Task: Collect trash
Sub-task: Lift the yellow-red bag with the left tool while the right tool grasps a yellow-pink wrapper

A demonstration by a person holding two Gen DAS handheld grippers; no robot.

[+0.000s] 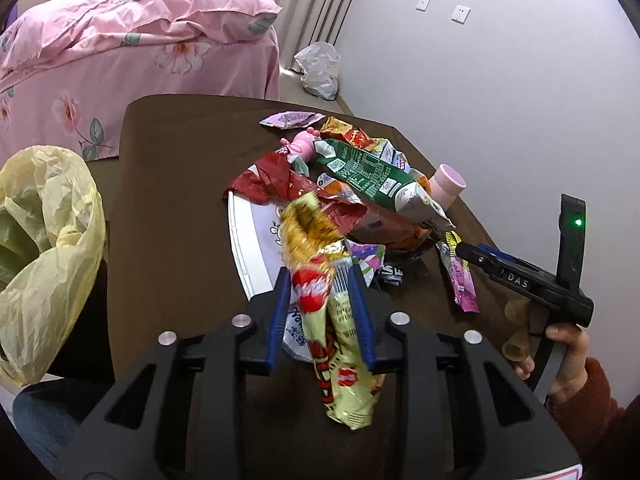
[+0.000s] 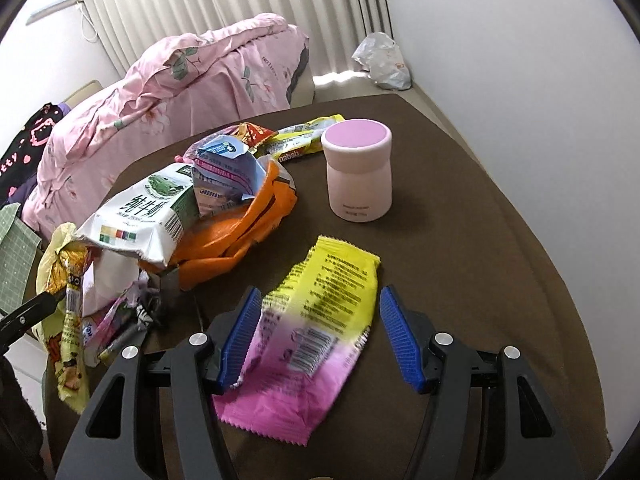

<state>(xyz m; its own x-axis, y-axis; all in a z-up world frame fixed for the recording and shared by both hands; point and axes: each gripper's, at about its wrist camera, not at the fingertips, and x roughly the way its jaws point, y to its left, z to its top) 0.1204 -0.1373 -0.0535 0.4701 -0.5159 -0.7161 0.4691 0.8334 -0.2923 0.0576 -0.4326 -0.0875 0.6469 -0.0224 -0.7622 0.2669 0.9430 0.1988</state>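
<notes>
My left gripper (image 1: 320,280) is shut on a yellow and red snack wrapper (image 1: 320,304), held above the brown table (image 1: 172,200); the same wrapper shows at the left in the right wrist view (image 2: 68,320). A pile of wrappers with a green and white milk pouch (image 1: 372,176) lies behind it. My right gripper (image 2: 316,300) is open, its jaws on either side of a yellow and pink wrapper (image 2: 316,328) lying flat on the table. That gripper also shows in the left wrist view (image 1: 464,249), by the same wrapper (image 1: 460,280).
A yellow plastic bag (image 1: 48,240) hangs open at the table's left edge. A pink cup (image 2: 358,170) stands upright behind the flat wrapper. An orange bag (image 2: 240,236) lies under the milk pouch (image 2: 140,216). A bed with pink bedding (image 1: 120,60) and a white bag (image 1: 318,70) are beyond.
</notes>
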